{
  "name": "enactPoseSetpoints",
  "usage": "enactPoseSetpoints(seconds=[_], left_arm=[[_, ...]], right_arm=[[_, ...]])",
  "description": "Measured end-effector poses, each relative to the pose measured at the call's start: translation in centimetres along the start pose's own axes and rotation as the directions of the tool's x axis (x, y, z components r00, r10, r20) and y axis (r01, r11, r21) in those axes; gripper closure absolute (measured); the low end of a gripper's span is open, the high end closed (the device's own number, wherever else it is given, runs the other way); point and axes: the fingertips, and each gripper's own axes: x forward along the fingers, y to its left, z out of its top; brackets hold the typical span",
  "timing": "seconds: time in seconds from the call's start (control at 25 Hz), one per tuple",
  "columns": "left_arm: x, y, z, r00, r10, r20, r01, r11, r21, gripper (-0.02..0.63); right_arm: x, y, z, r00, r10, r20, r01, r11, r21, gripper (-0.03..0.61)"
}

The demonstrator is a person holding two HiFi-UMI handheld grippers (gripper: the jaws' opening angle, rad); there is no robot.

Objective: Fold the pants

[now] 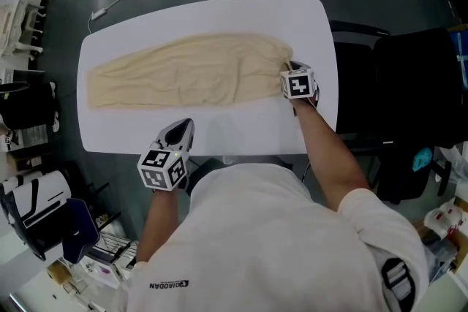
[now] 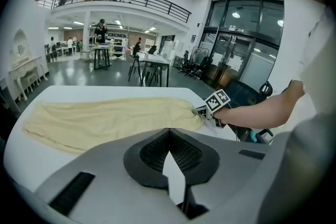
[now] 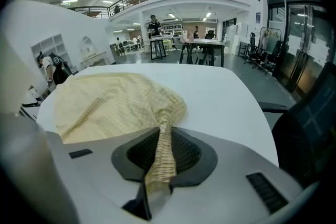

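First grasp: right tongs (image 1: 287, 68) pinch the pants' (image 1: 183, 73) end by the bench's (image 1: 219, 11) right edge; left tongs (image 1: 178, 134), closed and empty, likely grip cloth next.

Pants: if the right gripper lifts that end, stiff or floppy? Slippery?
Probably floppy: the pants lie flat and wrinkled on the table, and the pinched edge bunches into a narrow rope in the jaws of the right gripper. Likely light, so on lifting the rest should trail limply. The ribbed weave suggests decent grip, not slippery.
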Motion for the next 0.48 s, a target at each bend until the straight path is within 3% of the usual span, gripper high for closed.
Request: enactPoseSetpoints(seconds=[0.12,0.24,0.48], left_arm=[[0.1,-1.6,0.5,0.999,-0.032,-0.005,0.032,0.999,0.04,0.591],[-0.6,-1.7,1.1,0.999,-0.035,0.014,0.034,0.996,0.082,0.591],[-3.9,0.9,1.1,0.996,-0.023,0.087,0.02,0.999,0.039,0.591]], right_arm=[[0.1,-0.4,-0.5,1.0,0.028,0.005,-0.028,0.999,-0.022,0.508],[-0.6,-0.7,0.0,0.998,0.051,0.039,-0.054,0.996,0.066,0.515],[-3.8,0.5,1.2,0.989,0.065,0.136,-0.085,0.985,0.149,0.52]])
